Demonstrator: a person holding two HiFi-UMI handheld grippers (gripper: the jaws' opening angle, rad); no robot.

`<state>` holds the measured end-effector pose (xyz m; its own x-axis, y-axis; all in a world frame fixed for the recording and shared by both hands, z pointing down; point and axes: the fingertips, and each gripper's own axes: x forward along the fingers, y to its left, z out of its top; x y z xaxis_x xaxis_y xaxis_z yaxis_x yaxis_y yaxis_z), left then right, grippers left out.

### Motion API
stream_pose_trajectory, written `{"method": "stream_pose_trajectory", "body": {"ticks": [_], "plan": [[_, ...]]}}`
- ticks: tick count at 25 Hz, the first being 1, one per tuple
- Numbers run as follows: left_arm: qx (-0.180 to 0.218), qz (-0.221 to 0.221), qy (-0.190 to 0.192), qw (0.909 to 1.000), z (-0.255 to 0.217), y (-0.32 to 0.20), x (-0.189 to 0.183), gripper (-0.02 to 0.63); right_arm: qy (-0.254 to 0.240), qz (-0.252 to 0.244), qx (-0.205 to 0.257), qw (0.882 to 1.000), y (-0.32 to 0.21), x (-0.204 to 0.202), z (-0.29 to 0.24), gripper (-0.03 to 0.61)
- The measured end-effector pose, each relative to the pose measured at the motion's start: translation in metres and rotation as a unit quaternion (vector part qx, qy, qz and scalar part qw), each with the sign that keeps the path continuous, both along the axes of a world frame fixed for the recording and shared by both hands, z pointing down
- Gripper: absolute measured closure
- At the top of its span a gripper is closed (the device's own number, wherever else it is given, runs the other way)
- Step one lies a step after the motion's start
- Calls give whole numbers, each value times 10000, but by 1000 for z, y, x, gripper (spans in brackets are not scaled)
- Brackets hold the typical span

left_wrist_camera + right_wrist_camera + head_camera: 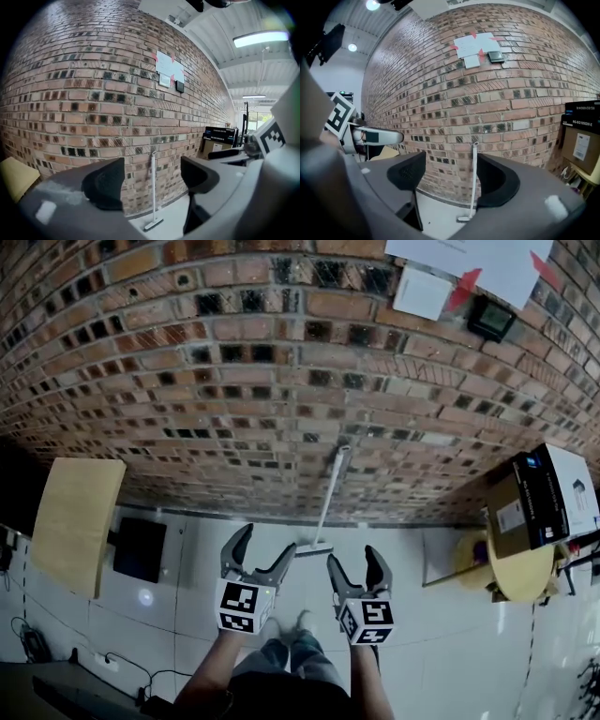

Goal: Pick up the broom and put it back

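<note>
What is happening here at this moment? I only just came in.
A person stands facing a brick wall with a two-jaw gripper in each hand. A white broom leans upright against that wall, its head on the floor. The left gripper and the right gripper are side by side, both open and empty, some way short of the broom. Nothing touches the broom, so the pick-up has not yet begun.

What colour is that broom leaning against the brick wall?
White all over; the broom shows best in the left gripper view.
</note>
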<state>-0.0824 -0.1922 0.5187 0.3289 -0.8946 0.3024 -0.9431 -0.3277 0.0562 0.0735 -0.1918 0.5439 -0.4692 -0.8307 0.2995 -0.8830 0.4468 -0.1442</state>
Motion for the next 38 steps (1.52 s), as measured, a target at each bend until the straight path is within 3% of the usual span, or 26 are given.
{"method": "stream_pose_trajectory", "body": {"ticks": [6, 15, 24, 30, 38], "plan": [[5, 414, -79, 9991, 3, -13, 19, 236, 142, 276, -85, 9995, 9, 31, 18, 232], [-221, 1178, -192, 9926, 32, -28, 60, 236, 390, 1148, -420, 9917, 75, 124, 69, 232], [-96, 1634, -172, 9864, 40, -42, 85, 236, 578, 1393, -603, 9867, 131, 176, 79, 232], [-122, 1836, -127, 9828, 59, -48, 95, 236, 510, 1221, -809, 9879, 130, 161, 99, 232], [-290, 1614, -38, 9865, 82, -55, 78, 238, 428, 557, -828, 9941, 50, 102, 130, 232]]}}
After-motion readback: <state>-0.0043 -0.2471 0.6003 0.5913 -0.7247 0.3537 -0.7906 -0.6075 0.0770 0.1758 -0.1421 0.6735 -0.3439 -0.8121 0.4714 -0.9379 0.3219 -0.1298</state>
